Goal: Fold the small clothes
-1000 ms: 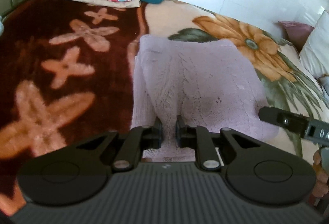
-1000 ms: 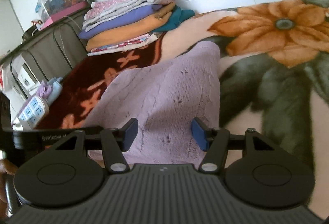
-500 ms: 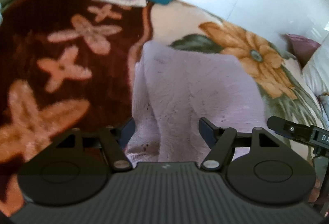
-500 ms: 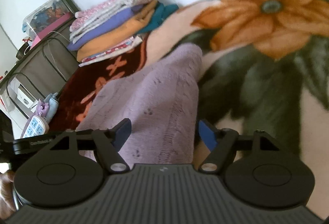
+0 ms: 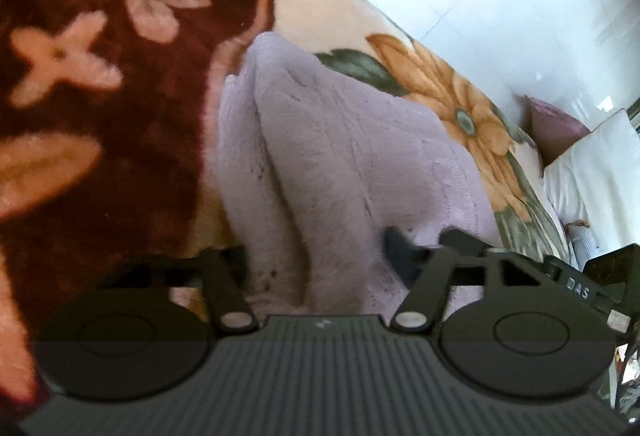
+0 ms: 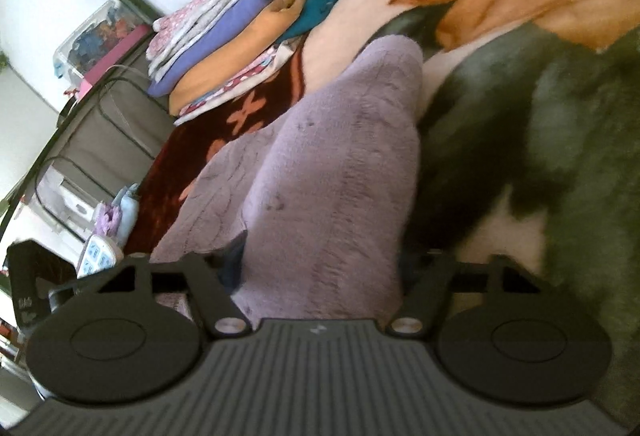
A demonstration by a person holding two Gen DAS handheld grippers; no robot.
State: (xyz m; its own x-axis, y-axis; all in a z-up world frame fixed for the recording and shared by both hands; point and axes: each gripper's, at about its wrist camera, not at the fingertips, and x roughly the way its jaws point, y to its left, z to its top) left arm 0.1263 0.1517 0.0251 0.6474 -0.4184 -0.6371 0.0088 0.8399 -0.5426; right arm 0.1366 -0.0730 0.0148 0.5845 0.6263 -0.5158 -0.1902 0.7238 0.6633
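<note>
The lilac garment (image 5: 360, 155) lies part-folded on the floral blanket (image 5: 100, 83). Both grippers, left (image 5: 316, 256) and right (image 6: 320, 256), straddle its near edge, fingers parted and just closing, not yet pinching (motion blurs the tips). Best to catch both layers evenly. A clear bin (image 6: 96, 35) holds indistinct coloured items.

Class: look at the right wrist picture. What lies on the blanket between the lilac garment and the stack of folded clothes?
In the right wrist view, only bare blanket, dark red with pink flowers, separates the lilac garment from the stack.
</note>
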